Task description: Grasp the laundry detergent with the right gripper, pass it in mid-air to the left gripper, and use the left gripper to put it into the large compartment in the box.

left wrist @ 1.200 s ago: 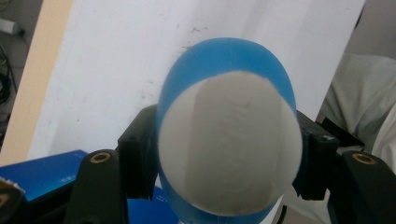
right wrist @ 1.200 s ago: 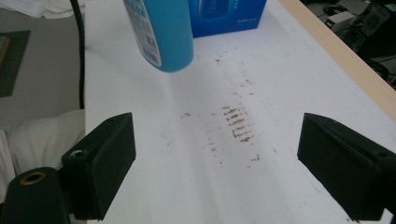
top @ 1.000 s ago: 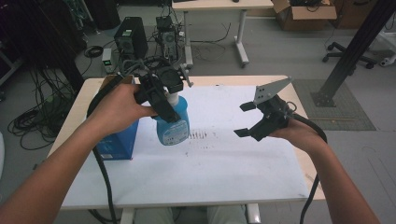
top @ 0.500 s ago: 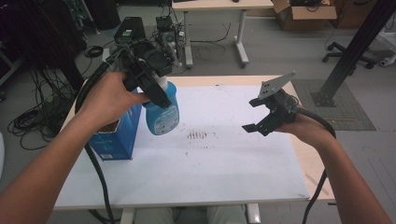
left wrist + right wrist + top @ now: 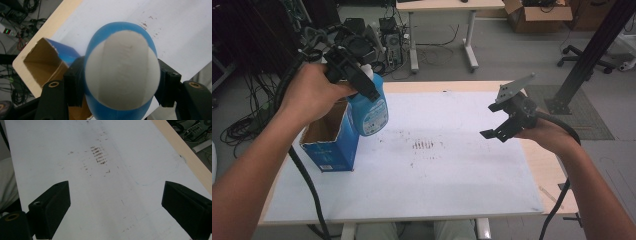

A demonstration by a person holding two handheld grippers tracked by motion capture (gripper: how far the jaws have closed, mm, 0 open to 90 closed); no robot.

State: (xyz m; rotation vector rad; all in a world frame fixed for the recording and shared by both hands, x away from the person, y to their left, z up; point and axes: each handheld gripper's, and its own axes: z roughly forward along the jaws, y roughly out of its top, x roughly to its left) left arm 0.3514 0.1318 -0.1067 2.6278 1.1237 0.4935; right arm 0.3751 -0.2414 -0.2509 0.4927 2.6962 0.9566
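Up in the high view, the left claw (image 5: 362, 82) is off the desk, pinching a blue plastic bottle with a white label (image 5: 369, 107) near its top; the bottle hangs below the claw, tilted. Directly beneath and just beside the bottle stands an open blue cardboard box (image 5: 329, 145), top flaps up. Its brown inside looks bare from here, though the bottom is in shadow.

Switch to the left gripper view and there's what the high view hides: the left claw (image 5: 122, 85) has both black pads pressed flat against the bottle's (image 5: 122, 72) sides, and the camera looks straight onto its rounded white-and-blue end. Off to the claw's left sits the box's (image 5: 45, 60) open mouth, plain brown cardboard walls, nothing visible within.

Now the right gripper view: the right claw (image 5: 116, 205) is spread wide with nothing between the pads, hovering over the white desk top (image 5: 62, 142), a patch of brown smudges (image 5: 100, 156) ahead of it. The high view places that right claw (image 5: 502, 131) well apart from the bottle.
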